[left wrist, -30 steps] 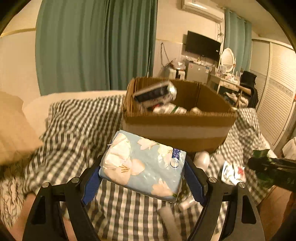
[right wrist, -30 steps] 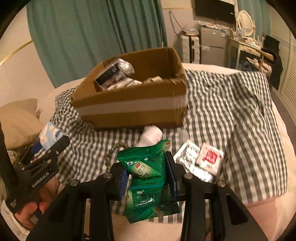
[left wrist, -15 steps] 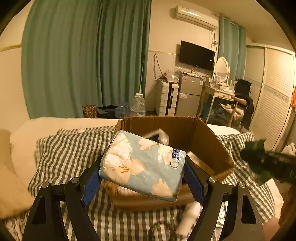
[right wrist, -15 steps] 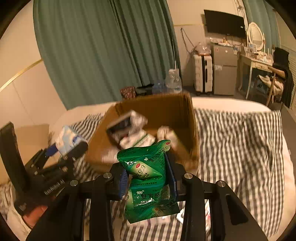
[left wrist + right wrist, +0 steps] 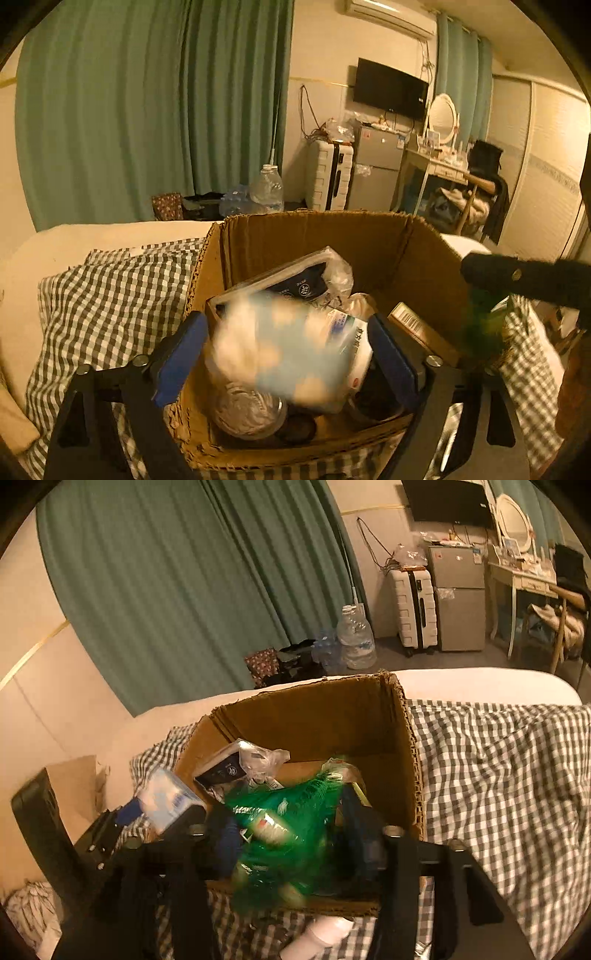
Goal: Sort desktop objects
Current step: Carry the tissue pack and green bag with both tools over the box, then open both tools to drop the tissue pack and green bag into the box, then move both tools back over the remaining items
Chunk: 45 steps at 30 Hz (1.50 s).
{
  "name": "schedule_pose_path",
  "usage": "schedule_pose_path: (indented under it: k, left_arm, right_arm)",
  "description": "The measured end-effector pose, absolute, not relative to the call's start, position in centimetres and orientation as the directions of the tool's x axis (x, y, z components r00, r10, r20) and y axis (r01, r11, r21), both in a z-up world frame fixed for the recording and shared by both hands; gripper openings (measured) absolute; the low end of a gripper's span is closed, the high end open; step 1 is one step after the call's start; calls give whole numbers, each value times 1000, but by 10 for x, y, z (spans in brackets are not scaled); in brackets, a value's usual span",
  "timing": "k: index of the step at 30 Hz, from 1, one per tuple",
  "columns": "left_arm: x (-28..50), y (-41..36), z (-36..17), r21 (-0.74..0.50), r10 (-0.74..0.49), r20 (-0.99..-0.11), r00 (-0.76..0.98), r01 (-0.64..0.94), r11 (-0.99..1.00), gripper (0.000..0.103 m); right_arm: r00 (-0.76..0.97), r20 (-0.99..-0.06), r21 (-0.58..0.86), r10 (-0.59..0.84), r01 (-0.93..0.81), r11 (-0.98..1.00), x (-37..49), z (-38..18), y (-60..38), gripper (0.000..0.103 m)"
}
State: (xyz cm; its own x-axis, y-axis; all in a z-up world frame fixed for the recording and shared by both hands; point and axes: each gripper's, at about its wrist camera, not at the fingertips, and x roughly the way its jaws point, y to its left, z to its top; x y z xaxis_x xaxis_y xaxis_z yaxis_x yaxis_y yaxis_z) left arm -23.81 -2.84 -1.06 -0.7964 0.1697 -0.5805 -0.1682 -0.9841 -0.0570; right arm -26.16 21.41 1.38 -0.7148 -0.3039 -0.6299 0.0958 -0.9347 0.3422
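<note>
An open cardboard box (image 5: 317, 236) holding several items stands on a checked cloth. My left gripper (image 5: 286, 354) hangs over its near side with its jaws opening. The blue floral tissue pack (image 5: 284, 347) is a blur between the blue pads, with gaps on both sides, dropping into the box. In the right wrist view my right gripper (image 5: 290, 834) is over the box (image 5: 321, 716) too, jaws opening. The green packet (image 5: 284, 830) is smeared between its fingers, loose and falling. From there I see the left gripper (image 5: 162, 812) and tissue pack (image 5: 166, 801) at the left.
Inside the box lie a dark packet in clear plastic (image 5: 303, 280) and a clear jar (image 5: 247, 410). A white bottle (image 5: 321, 934) lies on the checked cloth (image 5: 498, 775) in front of the box. Beyond the bed edge are a water jug (image 5: 354, 638) and a suitcase (image 5: 413, 605).
Both grippers moved forward from in front of the box to above it. Their jaws have spread, and the tissue pack and green packet, gripped before, now blur loose between the pads.
</note>
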Motion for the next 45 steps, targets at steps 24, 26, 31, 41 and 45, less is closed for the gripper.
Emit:
schedule_pose_path:
  k: [24, 26, 31, 41, 45]
  left_arm:
    - [-101, -32, 54, -29, 70, -532, -844, -65, -997, 103]
    - [-90, -34, 54, -41, 67, -541, -838, -53, -998, 103]
    - [-69, -39, 47, -84, 81, -553, -829, -42, -996, 103]
    - [-53, -18, -1, -25, 63, -600, -797, -61, -998, 103]
    - [-54, -11, -13, -24, 83, -611, -787, -86, -996, 103]
  right_arm:
    - [-886, -411, 202, -217, 144, -969, -82, 81, 214, 103]
    - [-888, -408, 204, -214, 140, -969, -69, 80, 211, 103]
    - [-871, -433, 253, -233, 131, -959, -54, 63, 214, 103]
    - [-799, -564, 297, -208, 39, -954, -51, -2, 222, 103]
    - [-782, -592, 295, -193, 13, -956, -55, -19, 225, 103]
